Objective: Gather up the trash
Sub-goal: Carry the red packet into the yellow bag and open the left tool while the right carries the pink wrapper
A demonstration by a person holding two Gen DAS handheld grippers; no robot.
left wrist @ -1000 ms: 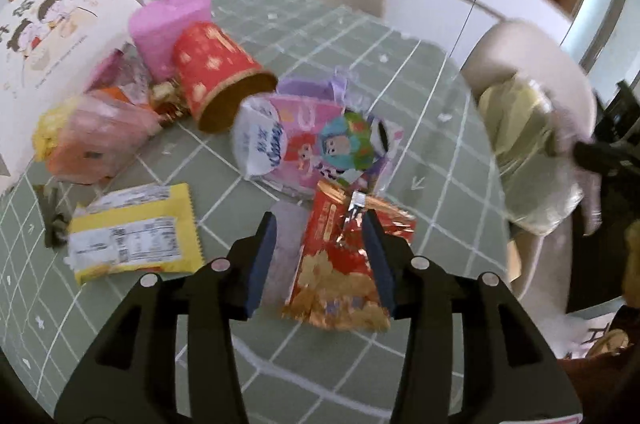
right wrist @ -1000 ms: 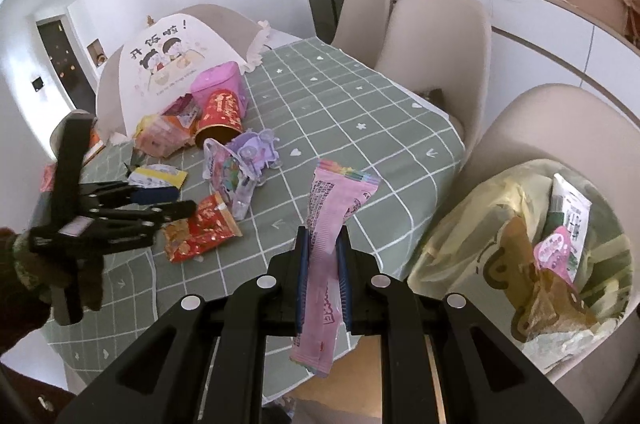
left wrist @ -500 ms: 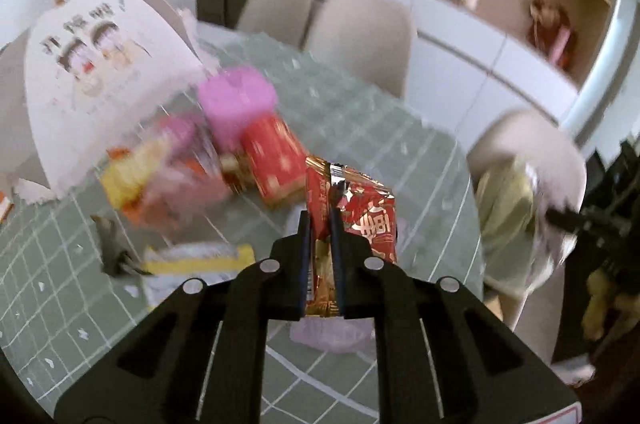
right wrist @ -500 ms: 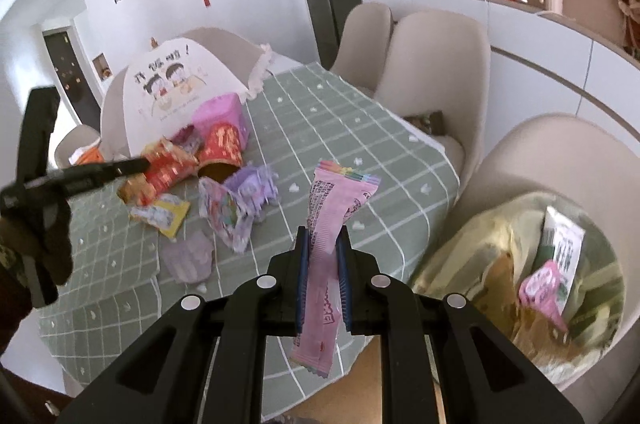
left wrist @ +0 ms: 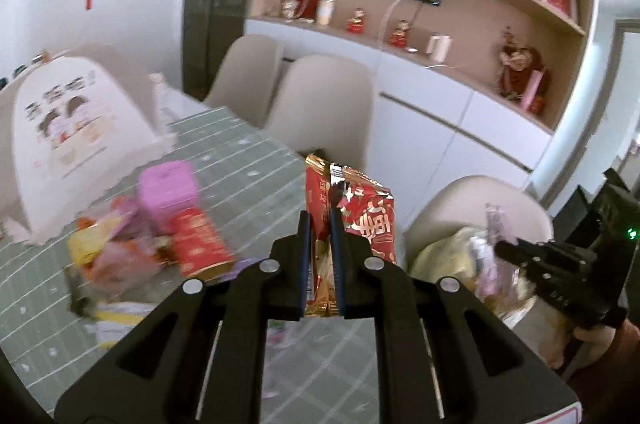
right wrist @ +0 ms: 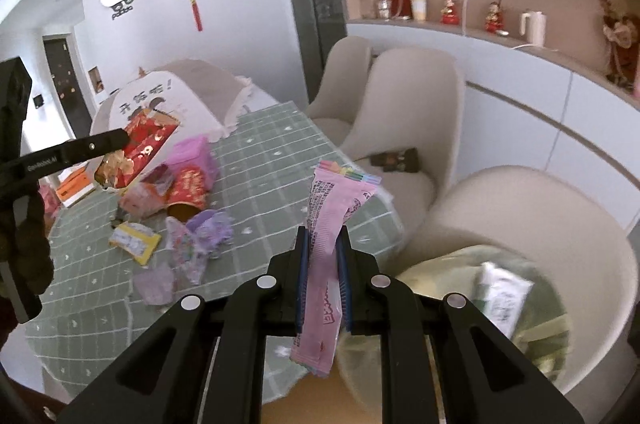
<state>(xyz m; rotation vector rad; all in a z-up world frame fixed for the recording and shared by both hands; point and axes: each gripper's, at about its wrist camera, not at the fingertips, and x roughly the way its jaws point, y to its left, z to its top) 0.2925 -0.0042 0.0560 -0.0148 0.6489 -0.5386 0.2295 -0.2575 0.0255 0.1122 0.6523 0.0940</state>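
- Dining room: round table [right wrist: 280,152] under a green checked cloth, beige chairs around it, shelving wall behind.
- Left gripper [left wrist: 320,224]: jaws nearly together, clamped on a red snack bag [left wrist: 360,212]. Bag stands upright between the fingers, lifted clear above the table; its top reaches past the fingertips.
- Right gripper [right wrist: 323,244]: jaws narrow, pinching a pink wrapper [right wrist: 332,208]. Wrapper runs lengthwise through the jaws, upper end over the table edge, lower end hanging free below the fingers.
- Yellowish trash bag [right wrist: 540,284] sits open on the chair [right wrist: 520,208] nearest the table edge; a white packet [right wrist: 502,294] lies inside.
- Left on the table: red tube [right wrist: 188,188] on its side, pink box [right wrist: 192,154] just behind it, yellow-white packet [right wrist: 134,240] and purple wrappers [right wrist: 208,228] nearer the table's front edge.
- Dome food cover [right wrist: 160,96] at the table's far side.
- Left-wrist view is motion-blurred; small table items unreadable.
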